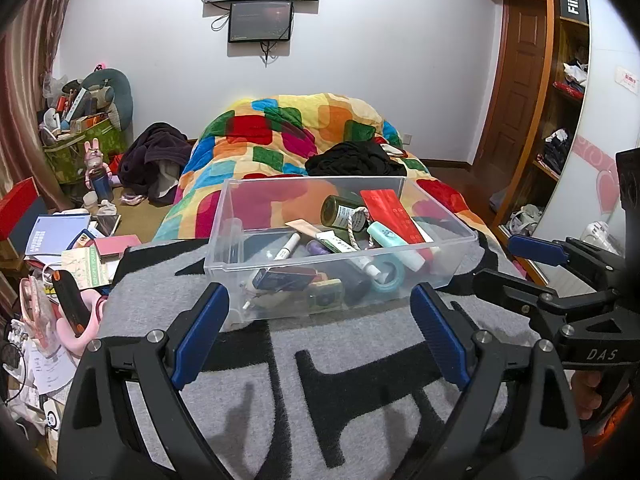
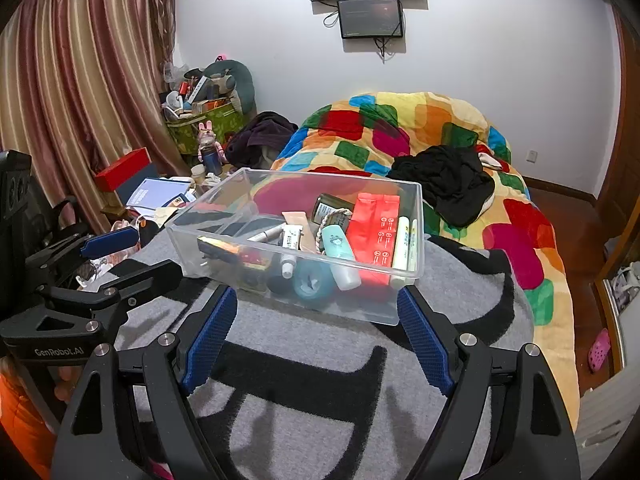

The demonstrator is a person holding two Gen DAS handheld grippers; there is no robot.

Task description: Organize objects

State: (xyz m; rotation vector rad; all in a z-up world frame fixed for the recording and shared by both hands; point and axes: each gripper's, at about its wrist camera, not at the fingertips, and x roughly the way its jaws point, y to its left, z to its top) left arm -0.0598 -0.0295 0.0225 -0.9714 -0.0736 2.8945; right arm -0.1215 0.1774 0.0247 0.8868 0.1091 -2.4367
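Plainly, both the left gripper (image 1: 320,336) and right gripper (image 2: 316,340) gape empty; the clear plastic bin (image 1: 448,276) at twelve o'clock looks stiff, slick, moderately loaded—best pinched at opposite rims.

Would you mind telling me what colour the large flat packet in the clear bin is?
Red packet, clearest in the right wrist view.

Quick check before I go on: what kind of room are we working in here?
Most likely a lived-in bedroom: a bed under a colourful patchwork duvet, striped curtains at the side, and an open wardrobe with clothes on its shelves.
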